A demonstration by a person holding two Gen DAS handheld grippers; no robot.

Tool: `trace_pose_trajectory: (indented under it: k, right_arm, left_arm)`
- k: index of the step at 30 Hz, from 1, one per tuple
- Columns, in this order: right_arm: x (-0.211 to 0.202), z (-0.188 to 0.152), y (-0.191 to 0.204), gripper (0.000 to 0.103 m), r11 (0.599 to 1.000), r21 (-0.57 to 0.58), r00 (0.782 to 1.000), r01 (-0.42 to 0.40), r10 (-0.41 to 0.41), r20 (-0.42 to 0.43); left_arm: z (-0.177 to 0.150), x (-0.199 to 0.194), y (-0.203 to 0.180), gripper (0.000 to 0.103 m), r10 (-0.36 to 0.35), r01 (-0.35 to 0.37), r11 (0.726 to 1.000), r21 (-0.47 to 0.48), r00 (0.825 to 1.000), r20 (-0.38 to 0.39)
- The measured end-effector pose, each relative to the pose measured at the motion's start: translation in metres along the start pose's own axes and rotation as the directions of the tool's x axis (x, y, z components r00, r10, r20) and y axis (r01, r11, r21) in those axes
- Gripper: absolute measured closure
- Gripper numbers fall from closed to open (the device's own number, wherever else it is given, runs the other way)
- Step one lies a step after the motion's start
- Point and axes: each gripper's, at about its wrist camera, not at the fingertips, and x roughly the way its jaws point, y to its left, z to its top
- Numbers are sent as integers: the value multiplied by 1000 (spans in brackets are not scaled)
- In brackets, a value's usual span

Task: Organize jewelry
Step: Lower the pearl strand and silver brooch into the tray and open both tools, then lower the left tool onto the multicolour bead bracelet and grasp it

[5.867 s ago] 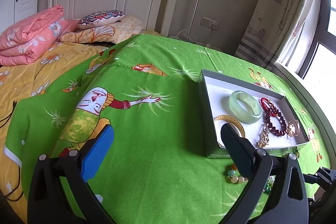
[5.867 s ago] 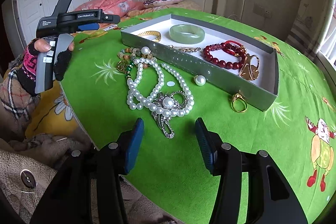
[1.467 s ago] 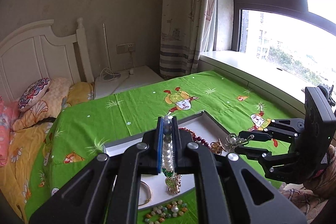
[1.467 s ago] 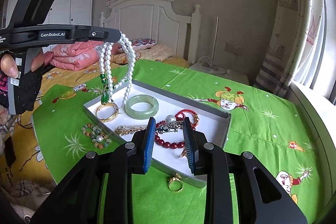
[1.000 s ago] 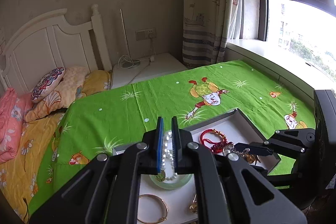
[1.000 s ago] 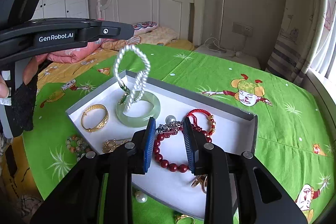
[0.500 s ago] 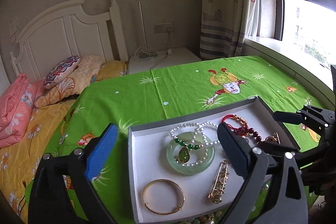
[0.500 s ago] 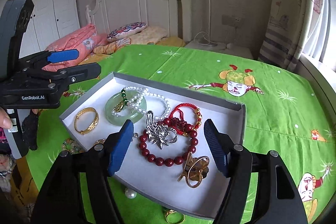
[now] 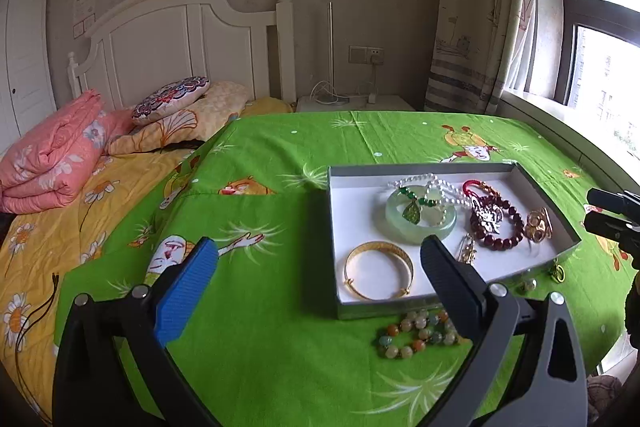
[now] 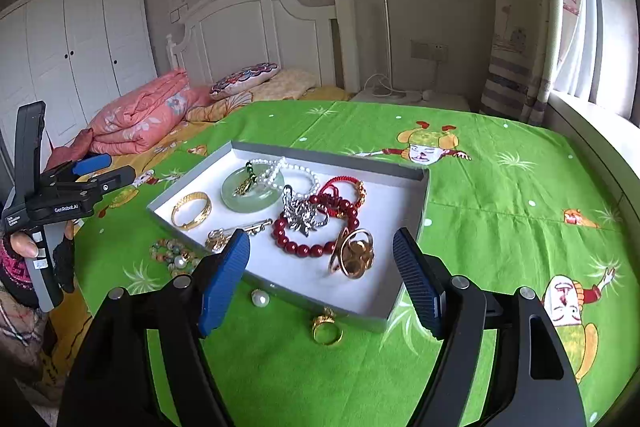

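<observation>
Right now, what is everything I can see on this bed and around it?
Tray: one, grey with white floor, on the green cover.
Jade bangle: one, pale green, in the tray.
Pearl necklace: one, white with a green pendant, draped over the bangle.
Gold bangle: one, in the tray's left part.
Red bead bracelet: one, dark red, mid tray.
Silver brooch: one, on the red beads.
Gold ornament: one, tray's near right.
Mixed bead bracelet: one, multicoloured, on the cover outside the tray.
Loose pearl: one, white, outside the tray.
Gold ring: one, outside the tray.
Pink quilt: one, folded, by the headboard.
Left gripper: open, empty.
Right gripper: jaws opening, empty.
</observation>
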Motion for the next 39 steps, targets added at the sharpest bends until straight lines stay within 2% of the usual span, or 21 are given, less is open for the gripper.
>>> trace_pose_trajectory:
  k: [4,8,14,17,19,21,24,28,31,35,38,39]
  right_arm:
    - [-3,-23,10,31,1000,-31,999,-3,2,-32]
    - [0,-35,22,31,997,-73,998,-27,23,-53]
    - [2,-40,34,32,992,-106,997,-65,59,-58]
    - [4,-44,27,31,995,-72,996,-71,66,-64]
    - [6,-46,19,32,998,-39,996,-41,38,-77]
    - [13,-47,8,32,1000,2,993,2,-1,-114]
    - [25,-46,-6,32,997,77,982,24,-9,-189]
    - [31,-40,2,42,998,38,976,55,-46,-215]
    - [38,-39,10,48,997,3,971,83,-80,-225]
    - [42,-39,16,52,989,-36,963,145,-150,-226]
    - [42,-39,15,54,987,-43,961,158,-164,-222]
    - [42,-40,15,63,988,-44,963,150,-156,-218]
  left_arm:
    - [-23,-8,-2,2,-51,53,998,35,998,-36]
    - [-40,-7,-13,3,-119,127,988,83,988,-97]
    - [-50,4,-18,3,-155,165,985,59,977,-145]
    - [-49,9,-19,3,-171,180,983,43,972,-159]
    - [-49,12,-20,3,-175,183,982,36,971,-163]
    - [-47,16,-21,3,-166,174,984,37,972,-166]
    - [-47,23,-22,3,-160,169,985,37,971,-177]
    - [-53,35,-22,4,-151,160,987,25,966,-210]
    - [-53,32,-22,4,-152,161,986,33,968,-200]
    - [-55,33,-25,4,-150,164,985,49,966,-209]
    - [-54,37,-31,12,-169,187,981,58,957,-236]
    - [-53,39,-35,19,-168,189,980,65,954,-250]
